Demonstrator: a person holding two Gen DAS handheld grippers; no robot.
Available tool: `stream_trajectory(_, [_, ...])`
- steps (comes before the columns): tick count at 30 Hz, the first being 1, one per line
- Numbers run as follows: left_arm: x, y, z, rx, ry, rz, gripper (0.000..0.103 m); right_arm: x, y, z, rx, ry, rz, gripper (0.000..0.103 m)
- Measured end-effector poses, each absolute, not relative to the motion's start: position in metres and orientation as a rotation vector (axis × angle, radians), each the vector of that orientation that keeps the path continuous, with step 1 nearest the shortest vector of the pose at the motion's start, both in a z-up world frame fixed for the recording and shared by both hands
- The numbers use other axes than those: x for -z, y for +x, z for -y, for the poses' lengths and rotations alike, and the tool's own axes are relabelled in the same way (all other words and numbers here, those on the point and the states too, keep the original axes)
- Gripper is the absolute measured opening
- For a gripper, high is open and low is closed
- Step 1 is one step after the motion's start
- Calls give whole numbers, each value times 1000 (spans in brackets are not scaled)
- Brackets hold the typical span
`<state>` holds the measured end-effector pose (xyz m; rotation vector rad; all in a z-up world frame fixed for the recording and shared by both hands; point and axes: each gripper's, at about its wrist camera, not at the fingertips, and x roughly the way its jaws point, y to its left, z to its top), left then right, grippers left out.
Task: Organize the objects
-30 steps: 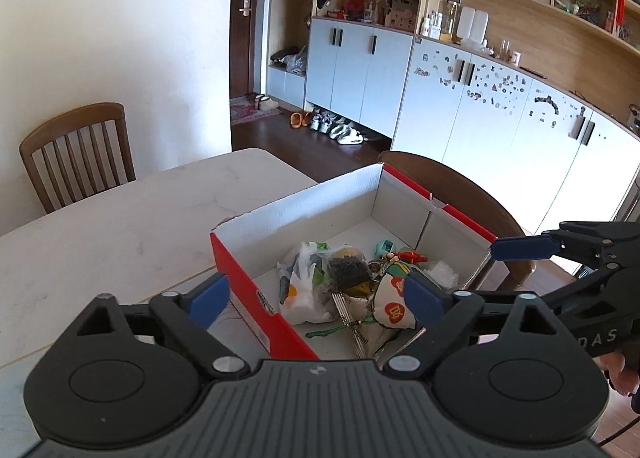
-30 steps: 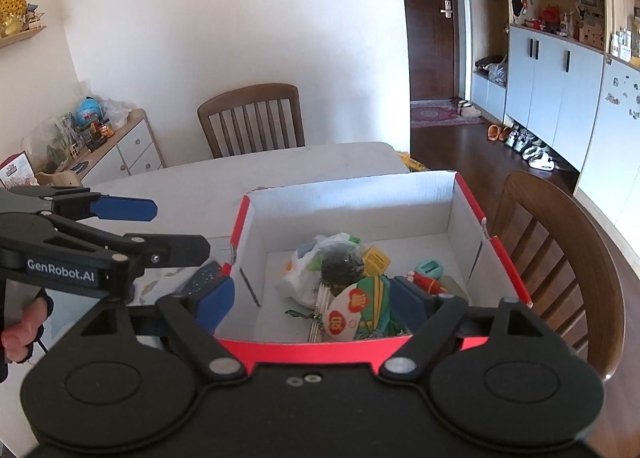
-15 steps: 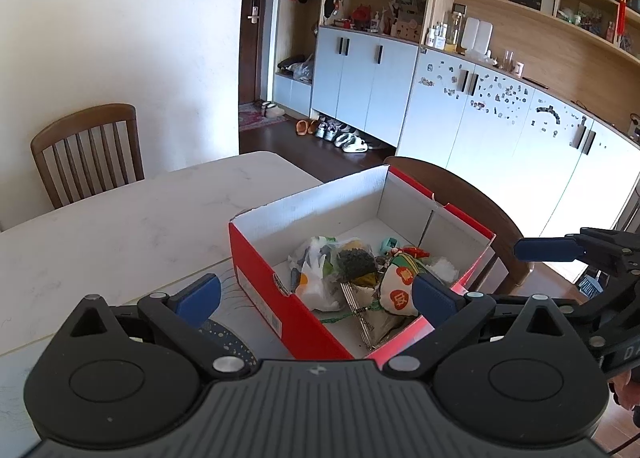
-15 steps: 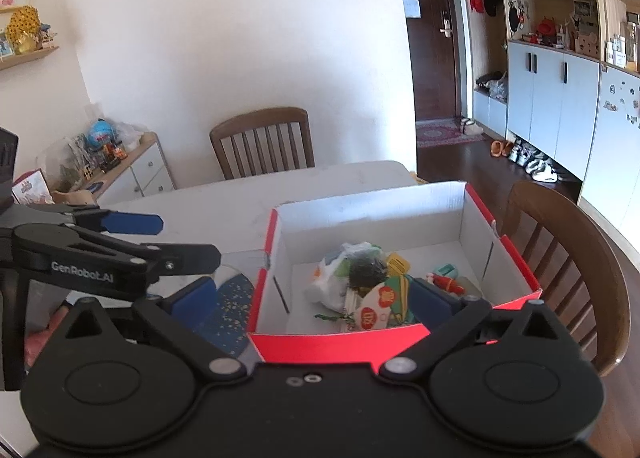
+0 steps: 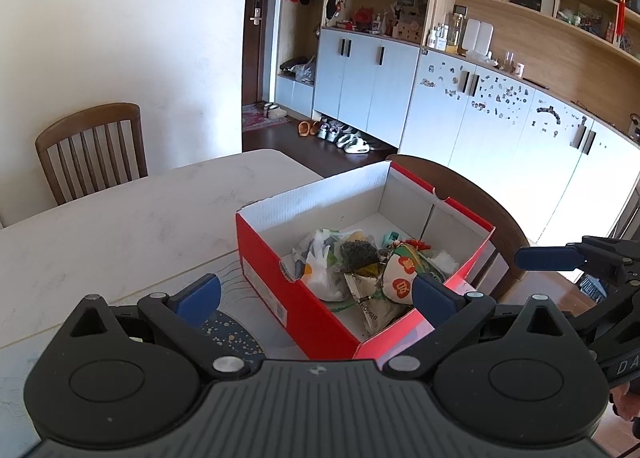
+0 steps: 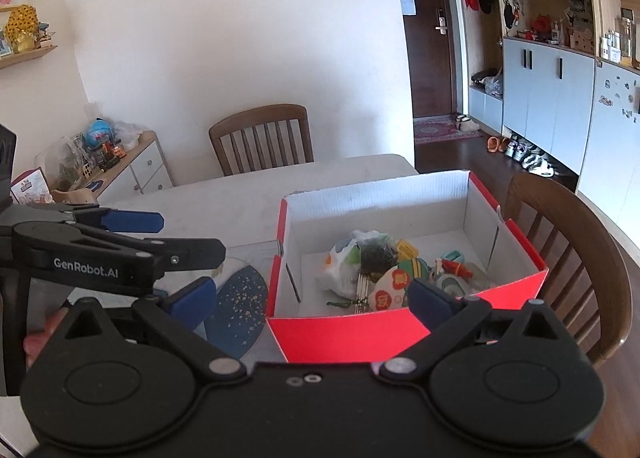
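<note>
A red shoebox (image 5: pixel 272 278) (image 6: pixel 348 332) stands open on the white marble table (image 5: pixel 120 226). Inside lie a white plastic bag (image 5: pixel 320 262) (image 6: pixel 340 266), a dark bundle (image 5: pixel 358 254), a red-and-white pouch (image 5: pixel 400 278) (image 6: pixel 390 290) and several small items. My left gripper (image 5: pixel 316 294) is open and empty, held back above the box's near corner. My right gripper (image 6: pixel 312 298) is open and empty, above the box's near wall. Each gripper shows in the other's view.
A dark blue speckled mat (image 6: pixel 240 306) (image 5: pixel 232 334) lies on the table left of the box. Wooden chairs stand at the far side (image 5: pixel 92 150) and right side (image 6: pixel 576 258). A cabinet wall (image 5: pixel 480 118) lines the room; the table edge is by the box.
Both grippers have pulled back and up from the box, so it looks smaller and farther. The blue mat has come into view. Both stay open.
</note>
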<state>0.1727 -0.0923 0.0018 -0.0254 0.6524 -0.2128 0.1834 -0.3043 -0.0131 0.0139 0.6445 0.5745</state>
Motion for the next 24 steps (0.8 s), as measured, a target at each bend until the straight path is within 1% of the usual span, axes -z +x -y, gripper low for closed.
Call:
stream_trajectory(17, [0, 168, 86, 212, -32, -654, 102, 18, 174, 300, -477, 8, -685, 102])
stream_trajectory(24, [1, 165, 72, 202, -54, -650, 102, 14, 174, 294, -419, -8, -714, 102])
